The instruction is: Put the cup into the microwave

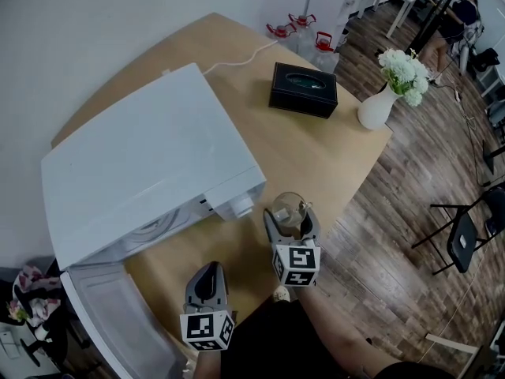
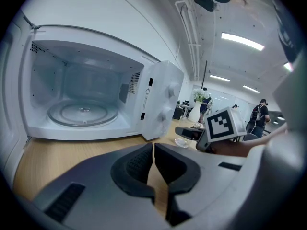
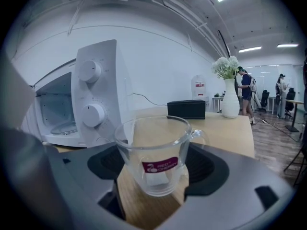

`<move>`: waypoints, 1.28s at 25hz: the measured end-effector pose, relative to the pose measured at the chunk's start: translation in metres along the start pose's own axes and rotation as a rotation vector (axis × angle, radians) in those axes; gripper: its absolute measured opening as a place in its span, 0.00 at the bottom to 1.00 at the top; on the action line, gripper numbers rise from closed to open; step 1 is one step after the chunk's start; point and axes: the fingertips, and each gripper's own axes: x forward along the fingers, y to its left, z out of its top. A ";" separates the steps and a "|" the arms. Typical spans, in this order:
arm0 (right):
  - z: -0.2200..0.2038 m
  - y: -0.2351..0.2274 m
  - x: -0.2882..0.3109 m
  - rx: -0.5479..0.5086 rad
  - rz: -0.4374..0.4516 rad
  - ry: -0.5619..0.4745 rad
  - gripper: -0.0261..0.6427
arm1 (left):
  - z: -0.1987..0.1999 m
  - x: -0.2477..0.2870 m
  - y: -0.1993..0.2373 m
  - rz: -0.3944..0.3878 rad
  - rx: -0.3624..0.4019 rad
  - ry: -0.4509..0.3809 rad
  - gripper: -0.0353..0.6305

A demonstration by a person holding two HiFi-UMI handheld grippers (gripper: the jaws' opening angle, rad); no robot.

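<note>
My right gripper (image 3: 152, 183) has its jaws closed on the cup (image 3: 152, 150): the clear glass sits upright between the dark pads, both sides pressed, handle pointing away from me. I judge it's kept upright and gripped by the body so it can slide straight into the cavity without tipping. Whether its base is off the table (image 1: 331, 160), I cannot tell.

My left gripper (image 2: 153, 169) is empty, jaws drawn together with only a sliver between them. It's parked low in front of the microwave (image 2: 86, 75), I'd say just to stay out of the way.

The left gripper view gives me what the others don't: the whole open cavity and its glass turntable (image 2: 84, 114), bare and ready.

The right gripper view catches mostly the control panel and its two knobs (image 3: 91, 92), so the cup sits off the panel end, not yet facing the opening. Past it stand a black box (image 3: 186, 109) and a white vase (image 3: 230, 99).

From the head view I get the layout: the door (image 1: 118, 322) swung wide at lower left, the cup (image 1: 289, 208) just beside the microwave's front corner.
</note>
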 end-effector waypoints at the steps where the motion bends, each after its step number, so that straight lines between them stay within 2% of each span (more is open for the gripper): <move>1: 0.000 0.000 0.000 0.001 0.002 -0.002 0.56 | 0.000 0.000 0.000 0.003 0.000 0.000 0.07; 15: 0.002 -0.001 -0.002 -0.051 0.057 0.008 0.56 | 0.002 -0.006 -0.005 0.036 0.009 -0.011 0.07; 25: 0.016 0.002 -0.023 -0.081 0.121 0.006 0.56 | 0.007 -0.013 -0.020 0.028 0.026 -0.029 0.07; 32: 0.026 0.002 -0.044 -0.095 0.165 0.020 0.56 | 0.011 -0.028 -0.024 0.051 0.035 -0.052 0.07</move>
